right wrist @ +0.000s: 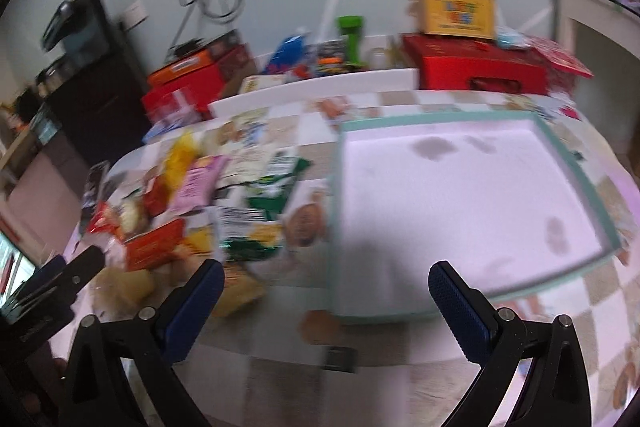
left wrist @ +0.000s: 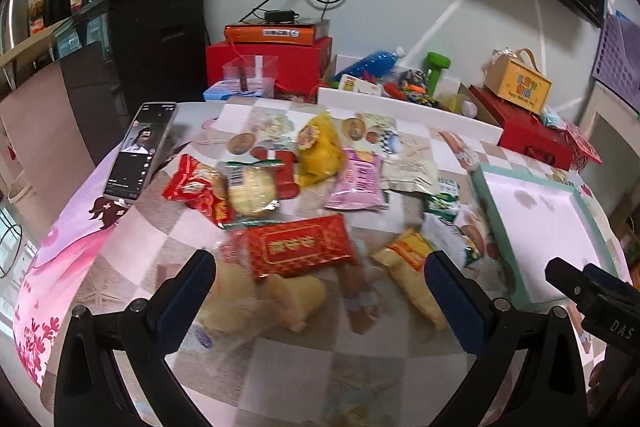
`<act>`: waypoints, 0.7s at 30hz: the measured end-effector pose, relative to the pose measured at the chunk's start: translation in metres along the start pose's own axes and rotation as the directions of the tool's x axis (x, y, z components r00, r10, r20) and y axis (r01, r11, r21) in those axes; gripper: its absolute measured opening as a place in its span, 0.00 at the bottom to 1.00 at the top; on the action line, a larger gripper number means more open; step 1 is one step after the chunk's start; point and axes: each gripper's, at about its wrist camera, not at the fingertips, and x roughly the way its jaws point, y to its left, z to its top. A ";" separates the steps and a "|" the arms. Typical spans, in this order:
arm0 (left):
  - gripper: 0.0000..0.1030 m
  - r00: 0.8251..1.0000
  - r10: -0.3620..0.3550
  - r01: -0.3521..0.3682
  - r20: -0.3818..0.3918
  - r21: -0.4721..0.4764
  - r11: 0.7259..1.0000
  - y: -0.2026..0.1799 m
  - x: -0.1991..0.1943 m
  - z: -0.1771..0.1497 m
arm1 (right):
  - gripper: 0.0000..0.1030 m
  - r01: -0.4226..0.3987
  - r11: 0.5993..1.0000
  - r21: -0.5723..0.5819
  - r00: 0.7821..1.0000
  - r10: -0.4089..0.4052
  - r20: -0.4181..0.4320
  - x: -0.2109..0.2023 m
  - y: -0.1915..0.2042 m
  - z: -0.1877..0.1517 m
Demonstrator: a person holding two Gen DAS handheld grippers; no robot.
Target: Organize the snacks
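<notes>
The left gripper (left wrist: 320, 275) is held with its jaws spread wide and nothing between them, poised low over the near edge of the snack pile. Directly ahead of it, just beyond the fingertips, a red packet with gold lettering (left wrist: 298, 245) is seen lying flat; pale yellow wrapped pieces (left wrist: 296, 297) lie between and below the fingers, and an orange-and-yellow packet (left wrist: 412, 255) is found beside the right finger. Farther ahead, a round biscuit pack (left wrist: 252, 191), a pink packet (left wrist: 360, 183) and a yellow bag (left wrist: 320, 151) are heaped loosely. The wide opening is judged to be readiness for a first pick from the nearest items.

The right gripper (right wrist: 326, 285) is likewise held open and empty. It is aimed at the near edge of a shallow tray with a mint-green rim (right wrist: 576, 163), whose pale floor is bare apart from a few dark smudges. The tray is judged to be the intended destination, set just beside the pile so that carries stay short.

The right wrist view is heavily motion-blurred, so packet labels there cannot be read. The near snacks under the left gripper are also smeared. The tray's near corner is cut off behind the right finger. A phone (left wrist: 140, 151) is propped to the far left of the left gripper.
</notes>
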 end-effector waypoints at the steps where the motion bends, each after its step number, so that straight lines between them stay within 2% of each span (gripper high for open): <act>1: 1.00 1.000 0.012 -0.012 -0.014 0.001 1.000 0.005 0.002 0.000 | 1.00 -0.007 1.000 -0.019 1.000 0.007 -0.003 0.002 0.008 0.002; 4: 1.00 0.997 0.052 -0.053 -0.065 -0.016 0.998 0.021 0.008 -0.001 | 1.00 -0.032 0.998 -0.062 0.999 0.031 -0.014 0.010 0.030 0.005; 10: 1.00 0.986 0.067 -0.090 -0.150 -0.151 0.984 0.058 0.024 -0.010 | 1.00 -0.074 0.989 -0.125 0.994 0.064 -0.086 0.035 0.059 0.001; 17: 1.00 0.974 0.068 -0.110 -0.217 -0.187 0.976 0.070 0.042 -0.020 | 1.00 -0.090 0.986 -0.142 0.979 0.062 -0.195 0.071 0.072 -0.013; 21: 0.99 0.974 0.053 -0.092 -0.221 -0.169 0.981 0.065 0.043 -0.021 | 1.00 -0.091 0.987 -0.133 0.972 0.059 -0.225 0.085 0.073 -0.018</act>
